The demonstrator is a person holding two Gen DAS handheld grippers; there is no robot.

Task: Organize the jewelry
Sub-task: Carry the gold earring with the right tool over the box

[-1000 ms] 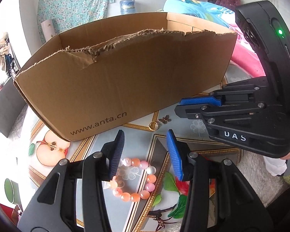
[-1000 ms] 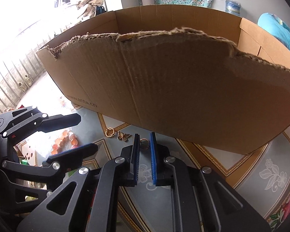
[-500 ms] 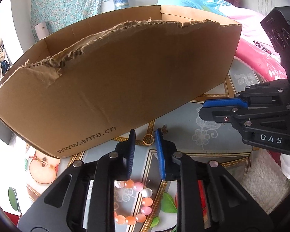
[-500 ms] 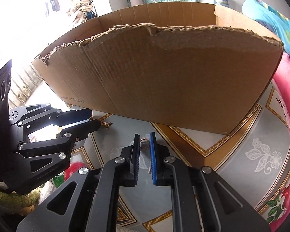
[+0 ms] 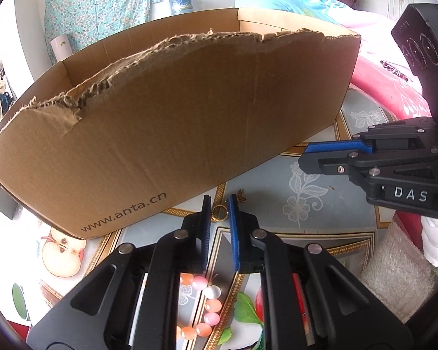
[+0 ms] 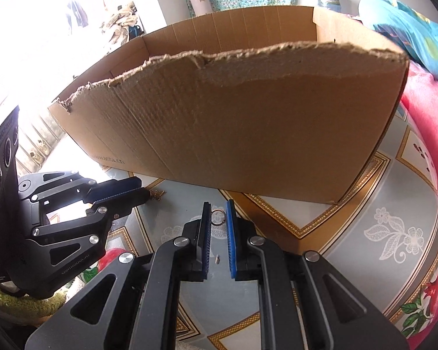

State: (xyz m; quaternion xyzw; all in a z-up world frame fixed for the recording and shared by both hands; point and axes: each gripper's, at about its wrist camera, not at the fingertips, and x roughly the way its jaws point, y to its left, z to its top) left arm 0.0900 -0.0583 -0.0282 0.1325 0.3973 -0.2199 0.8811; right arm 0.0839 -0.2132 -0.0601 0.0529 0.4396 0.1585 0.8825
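In the left wrist view my left gripper (image 5: 220, 204) has its jaws closing, and the blue pads meet both sides of a gold ring (image 5: 220, 214) on the patterned tabletop (image 5: 321, 218). A small butterfly charm (image 5: 241, 196) lies just right of the tips. A pink and orange bead bracelet (image 5: 207, 306) lies under the fingers. In the right wrist view my right gripper (image 6: 218, 206) is shut on a small ring (image 6: 218, 217), held near the front wall of the torn cardboard box (image 6: 248, 116). The left gripper (image 6: 140, 188) shows at the left there, beside the butterfly charm (image 6: 157, 194).
The cardboard box (image 5: 175, 134) stands close behind both grippers and hides its own inside. The right gripper (image 5: 305, 157) reaches in from the right. A tiny loose piece (image 6: 218, 258) lies on the table. Pink bedding (image 6: 423, 122) borders the table on the right.
My left jaws have gone from wide apart over the bracelet to narrow around the gold ring, after sliding forward toward the box. My right gripper has drifted right with its ring.
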